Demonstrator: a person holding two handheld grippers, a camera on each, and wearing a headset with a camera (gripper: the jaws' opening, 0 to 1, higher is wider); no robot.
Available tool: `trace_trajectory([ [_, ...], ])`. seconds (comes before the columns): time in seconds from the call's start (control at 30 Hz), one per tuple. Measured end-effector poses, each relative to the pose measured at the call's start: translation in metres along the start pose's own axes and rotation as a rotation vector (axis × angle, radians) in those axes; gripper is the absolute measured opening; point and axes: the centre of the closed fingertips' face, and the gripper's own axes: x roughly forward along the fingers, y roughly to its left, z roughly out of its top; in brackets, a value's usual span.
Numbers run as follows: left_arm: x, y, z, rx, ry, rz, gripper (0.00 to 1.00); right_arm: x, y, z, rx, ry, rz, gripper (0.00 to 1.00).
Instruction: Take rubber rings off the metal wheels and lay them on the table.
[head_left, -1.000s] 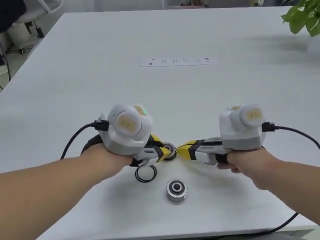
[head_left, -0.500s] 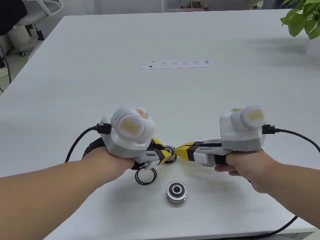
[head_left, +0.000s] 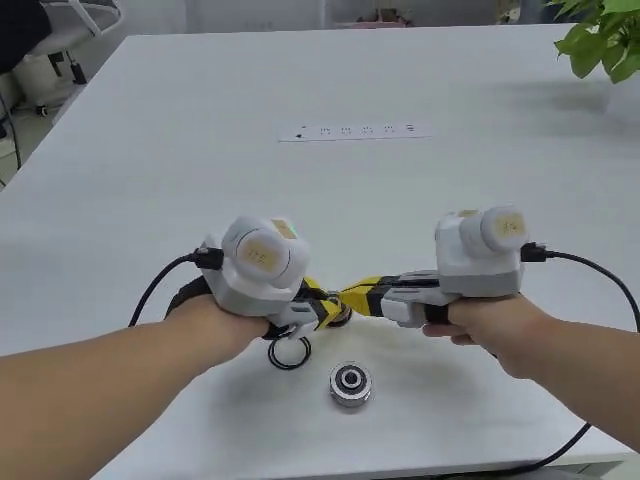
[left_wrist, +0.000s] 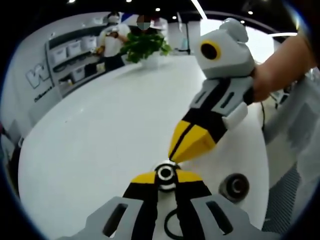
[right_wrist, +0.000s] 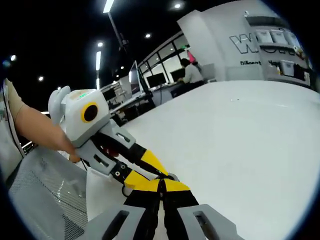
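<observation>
One thin black rubber ring (head_left: 290, 352) already lies beside the round silver metal wheel (head_left: 350, 382); near it the left gripper (left_wrist: 166, 180) clamps a second small wheel (left_wrist: 166, 171), with the closed right gripper (right_wrist: 161, 184) touching its rim.

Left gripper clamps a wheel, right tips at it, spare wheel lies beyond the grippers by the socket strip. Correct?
No: the head view shows the spare wheel on the person's side of the left gripper, beside the loose rubber ring. The rest holds.
</observation>
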Motion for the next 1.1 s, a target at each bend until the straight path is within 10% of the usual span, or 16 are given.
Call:
trace_trajectory([
  [0.63, 0.001, 0.000, 0.000, -0.012, -0.002, -0.002, 0.13, 0.009, -0.008, -0.026, -0.101, 0.108, 0.001, 0.16],
  [1.1, 0.000, 0.000, 0.001, -0.024, -0.006, 0.002, 0.12, 0.008, -0.011, -0.029, -0.089, 0.109, -0.016, 0.03],
])
